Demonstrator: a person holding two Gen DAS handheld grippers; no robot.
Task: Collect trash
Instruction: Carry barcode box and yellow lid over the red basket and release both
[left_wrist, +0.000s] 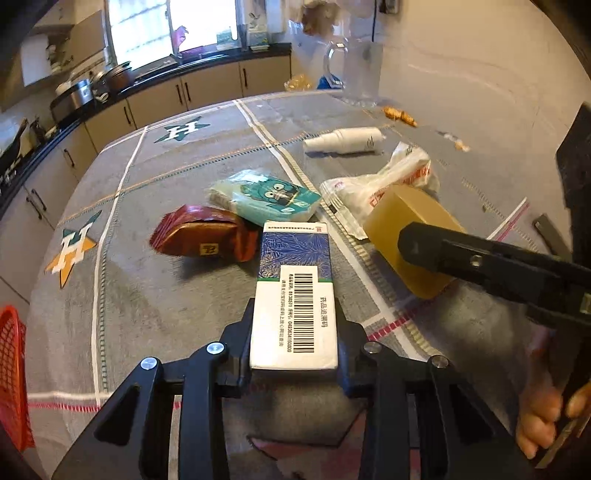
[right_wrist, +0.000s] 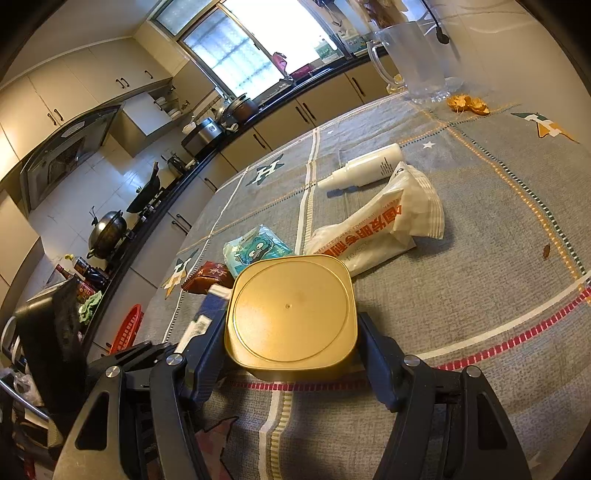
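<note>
My left gripper (left_wrist: 294, 354) is shut on a blue and white medicine box (left_wrist: 295, 295) with a barcode, held just above the grey tablecloth. My right gripper (right_wrist: 291, 354) is shut on a square gold tin (right_wrist: 291, 317); the tin also shows in the left wrist view (left_wrist: 402, 218), to the right of the box. On the cloth lie a red-brown packet (left_wrist: 203, 236), a teal tissue pack (left_wrist: 266, 197), a white plastic bag with red print (right_wrist: 376, 225) and a white bottle on its side (right_wrist: 364, 168).
A red mesh basket (left_wrist: 11, 376) sits off the table's left edge, also in the right wrist view (right_wrist: 127, 326). A clear plastic jug (right_wrist: 417, 62) and orange peel scraps (right_wrist: 467, 103) are at the far end. Kitchen counters run along the left.
</note>
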